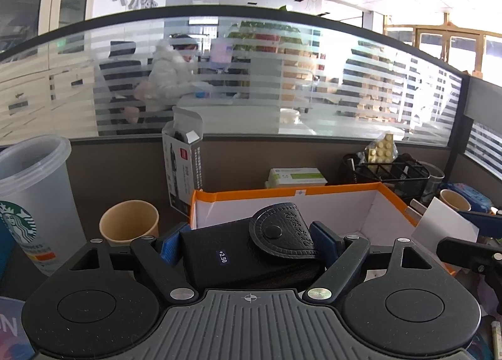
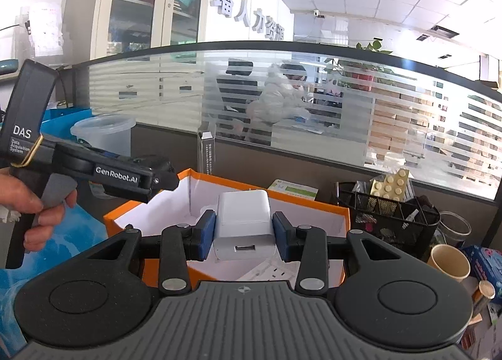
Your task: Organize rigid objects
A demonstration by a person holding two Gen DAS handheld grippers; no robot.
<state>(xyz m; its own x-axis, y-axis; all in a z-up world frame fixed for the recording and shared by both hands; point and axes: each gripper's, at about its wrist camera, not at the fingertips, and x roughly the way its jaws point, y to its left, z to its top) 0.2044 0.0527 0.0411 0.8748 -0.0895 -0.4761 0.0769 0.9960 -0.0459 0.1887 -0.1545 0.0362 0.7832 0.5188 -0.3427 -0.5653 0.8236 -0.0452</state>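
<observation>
Two grippers are loaded above the orange box [image 2: 342,215]: left gripper [image 1: 248,239] clamps a black case [image 1: 251,253] marked "+2.50" — right gripper [image 2: 244,231] clamps a white USB charger [image 2: 243,222]. Left of the box: a Starbucks cup [image 1: 28,200].

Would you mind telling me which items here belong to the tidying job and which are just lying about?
In the job: black case in the left gripper; white charger in the right gripper; orange box.

Lying about: paper cup, Starbucks tumbler, mesh organizer.
</observation>
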